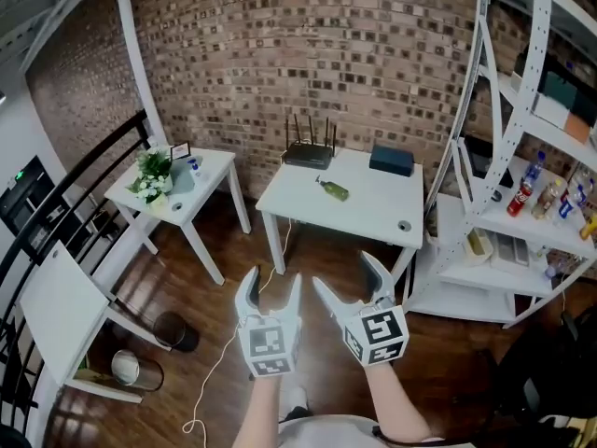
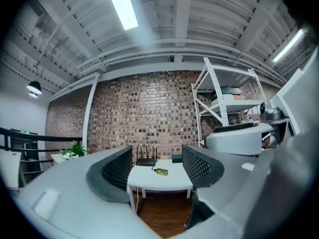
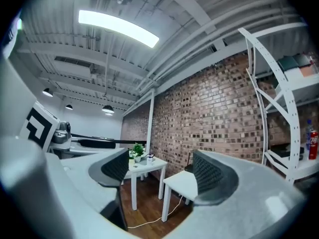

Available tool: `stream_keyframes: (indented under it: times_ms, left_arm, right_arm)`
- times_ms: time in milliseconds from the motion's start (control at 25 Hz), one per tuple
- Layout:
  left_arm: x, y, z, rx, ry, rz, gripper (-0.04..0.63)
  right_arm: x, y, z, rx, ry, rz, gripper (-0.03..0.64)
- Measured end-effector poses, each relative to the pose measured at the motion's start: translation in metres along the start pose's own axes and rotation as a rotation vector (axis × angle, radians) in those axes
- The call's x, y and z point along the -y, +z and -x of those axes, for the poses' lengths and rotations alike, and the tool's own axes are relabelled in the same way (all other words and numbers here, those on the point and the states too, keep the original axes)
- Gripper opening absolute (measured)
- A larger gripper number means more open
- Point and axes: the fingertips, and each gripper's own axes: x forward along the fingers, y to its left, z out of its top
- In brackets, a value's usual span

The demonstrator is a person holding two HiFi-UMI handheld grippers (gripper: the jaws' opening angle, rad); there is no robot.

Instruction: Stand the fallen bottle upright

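Note:
A small green bottle lies on its side on the white table by the brick wall, in front of a black router. In the left gripper view the bottle shows far off between the jaws. My left gripper and right gripper hang side by side over the wooden floor, well short of the table. Both stand open with nothing between their fingers. In the right gripper view only the table's corner shows, and the bottle is hidden.
A dark box sits at the table's back right. A smaller white table with a plant stands to the left. White shelving with bottles rises at the right. A white cable trails across the floor, near a bin.

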Motion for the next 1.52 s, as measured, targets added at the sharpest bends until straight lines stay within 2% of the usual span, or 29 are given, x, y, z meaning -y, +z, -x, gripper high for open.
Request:
stream_keyframes:
  times_ms: [120,240,400,600,680,800,920,1040,1120,1240,1520]
  left_arm:
    - [-0.027,0.012,-0.042,0.039,-0.038,0.013,0.319]
    - [-0.05,-0.003,-0.08,0.013,-0.033,0.043,0.311]
    - [-0.052,-0.02,-0.134,-0.022,-0.042,0.046,0.311]
    - [-0.055,-0.012,-0.225,-0.023,-0.042,0.024,0.311]
    - [-0.05,-0.007,-0.26,-0.022,-0.026,-0.006,0.311]
    - [-0.054,0.0,-0.309,-0.013,0.036,-0.011,0.311]
    - [-0.054,0.001,-0.346,-0.012,0.069,-0.028,0.311]
    - [-0.059,-0.019,-0.378,-0.069,0.079,-0.04,0.31]
    - [-0.066,-0.032,-0.401,-0.106,0.076,-0.024,0.31]
    - [-0.079,-0.049,-0.445,-0.127,0.058,0.001,0.307]
    - [-0.125,-0.111,-0.565,-0.196,-0.018,0.06,0.302]
  right_arm:
    - [0.01,0.007,-0.047,0.004,-0.032,0.017,0.386]
    - [0.029,-0.008,-0.084,-0.055,-0.059,0.036,0.375]
    - [0.09,-0.02,-0.122,-0.09,-0.114,0.038,0.365]
    - [0.149,-0.023,-0.196,-0.066,-0.096,0.0,0.36]
    - [0.18,-0.017,-0.222,-0.062,-0.107,0.052,0.355]
    - [0.24,0.005,-0.258,-0.024,-0.174,0.19,0.337]
    - [0.29,0.006,-0.283,-0.002,-0.2,0.168,0.337]
    - [0.315,-0.036,-0.315,-0.082,-0.18,0.085,0.333]
    - [0.319,-0.066,-0.338,-0.162,-0.131,0.046,0.333]
    - [0.322,-0.091,-0.376,-0.218,-0.071,0.069,0.333]
    - [0.352,-0.14,-0.491,-0.377,-0.026,0.115,0.333]
